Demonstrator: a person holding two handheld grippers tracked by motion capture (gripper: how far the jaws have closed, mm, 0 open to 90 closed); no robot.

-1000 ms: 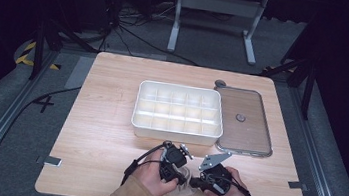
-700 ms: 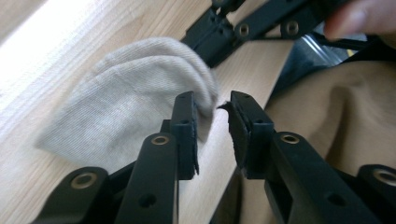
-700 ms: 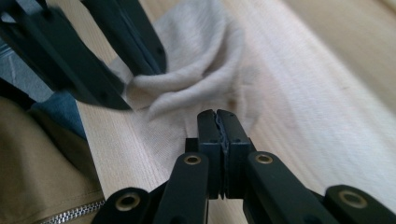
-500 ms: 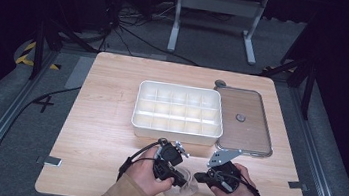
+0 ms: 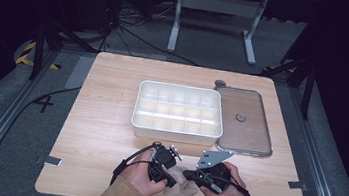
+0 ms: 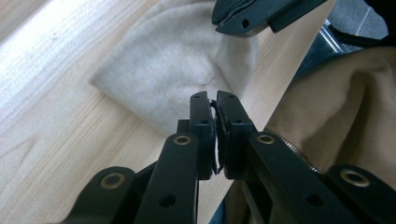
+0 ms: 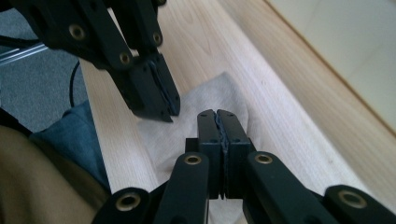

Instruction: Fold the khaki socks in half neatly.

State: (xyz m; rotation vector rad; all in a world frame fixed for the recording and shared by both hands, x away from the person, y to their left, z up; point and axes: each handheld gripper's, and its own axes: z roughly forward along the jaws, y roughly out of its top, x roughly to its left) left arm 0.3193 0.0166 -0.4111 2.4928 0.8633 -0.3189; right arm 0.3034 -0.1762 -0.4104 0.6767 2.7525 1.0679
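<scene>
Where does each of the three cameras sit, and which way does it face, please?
High view: above the near edge, looking forward and down at the table; forearms show.
Left gripper view: on the left gripper, facing the cloth.
Right gripper view: on the right gripper, facing the same cloth.
Both gripper views share the cloth and the other gripper.

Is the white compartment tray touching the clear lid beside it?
Cannot tell. In the high view the white compartment tray and clear lid sit edge to edge, with neither a gap nor contact plainly visible.
</scene>
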